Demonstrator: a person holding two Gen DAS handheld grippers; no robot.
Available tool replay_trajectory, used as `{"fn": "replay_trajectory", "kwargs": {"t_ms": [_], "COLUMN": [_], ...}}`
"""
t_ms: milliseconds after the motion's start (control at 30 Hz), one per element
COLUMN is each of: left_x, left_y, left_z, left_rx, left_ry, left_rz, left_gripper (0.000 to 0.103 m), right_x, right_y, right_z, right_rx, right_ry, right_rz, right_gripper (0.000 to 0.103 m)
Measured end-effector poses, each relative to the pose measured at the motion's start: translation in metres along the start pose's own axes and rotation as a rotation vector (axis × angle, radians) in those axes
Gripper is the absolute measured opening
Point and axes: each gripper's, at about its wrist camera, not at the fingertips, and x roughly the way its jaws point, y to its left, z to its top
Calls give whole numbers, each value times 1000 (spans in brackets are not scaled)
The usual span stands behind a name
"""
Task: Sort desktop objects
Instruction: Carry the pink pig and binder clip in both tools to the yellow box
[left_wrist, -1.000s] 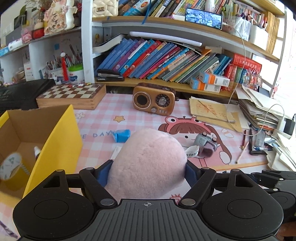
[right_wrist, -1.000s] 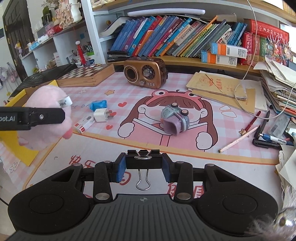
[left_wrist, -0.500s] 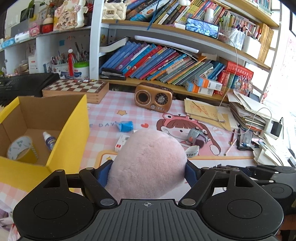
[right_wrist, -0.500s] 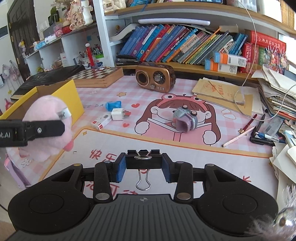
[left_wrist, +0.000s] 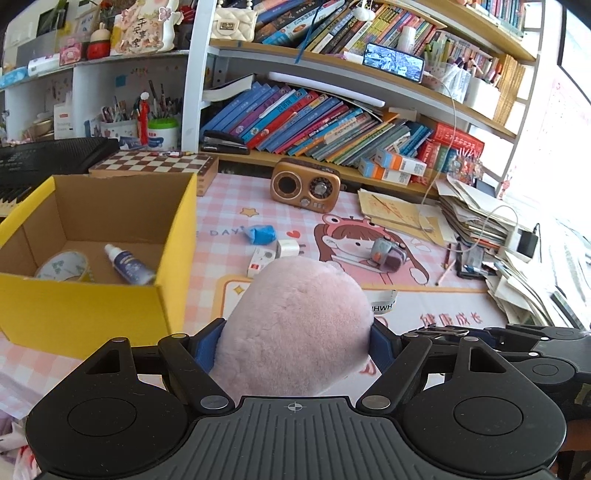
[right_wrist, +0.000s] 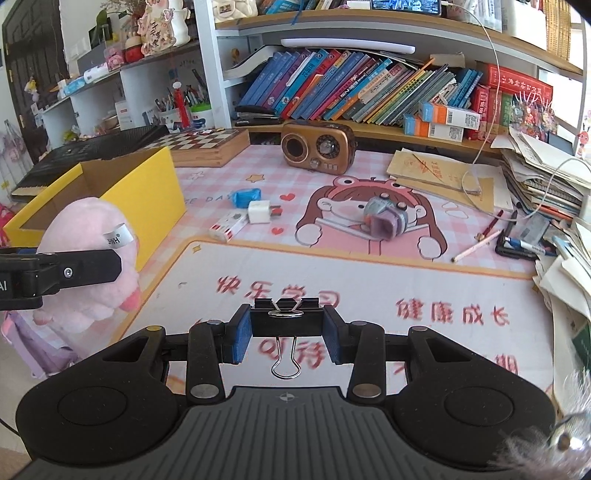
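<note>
pink plush toy (left_wrist: 299, 325) hides left gripper (left_wrist: 295, 343) pads, face unseen

A tape roll (left_wrist: 62, 265) and a bottle (left_wrist: 127, 264) lie in the box (left_wrist: 85, 310), left of the radio (left_wrist: 305, 185).

1. Left wrist view: looks forward and down along its own fingers (left_wrist: 295, 343) from the near edge of the desk mat (left_wrist: 443, 306), facing the far bookshelf (left_wrist: 332, 118). The pink plush toy (left_wrist: 295, 328) is close to the lens and blocks the centre.
2. Right wrist view: same heading and tilt, set just right of the left one, with the black binder clip (right_wrist: 287, 319) close up.
3. Shared: yellow cardboard box (left_wrist: 92, 310) on the left, brown retro radio (left_wrist: 306, 184), toy camera (left_wrist: 388, 254), white charger plug (left_wrist: 288, 248), chessboard box (left_wrist: 159, 164).
4. Each view catches the other gripper at its edge.
</note>
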Motion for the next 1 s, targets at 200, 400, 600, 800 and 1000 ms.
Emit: {"fn": "replay_trajectory", "kwargs": {"t_ms": [200,400,600,800,1000], "left_x": [-24,-51,-72,-86,-102], "left_y": [23,45,67,88,105], "left_z": [-10,-24,-38,-51,-63], "left_rx": [8,12,7,-12,-46], "left_ry": [-1,-4,-8,5,1], "left_rz": [-15,-36,-44,-21,2], "left_gripper": [79,79,79,79,79], "right_x": [-15,-29,-40,-47,-48], "right_y": [33,68,97,121,144], "right_z": [-15,-32,-45,-52,-55], "right_rx": [11,19,14,-2,-41], "right_ry": [-3,-7,-9,-4,8], "right_rz": [-14,-26,-31,-22,5], "right_gripper": [37,37,37,37,37]}}
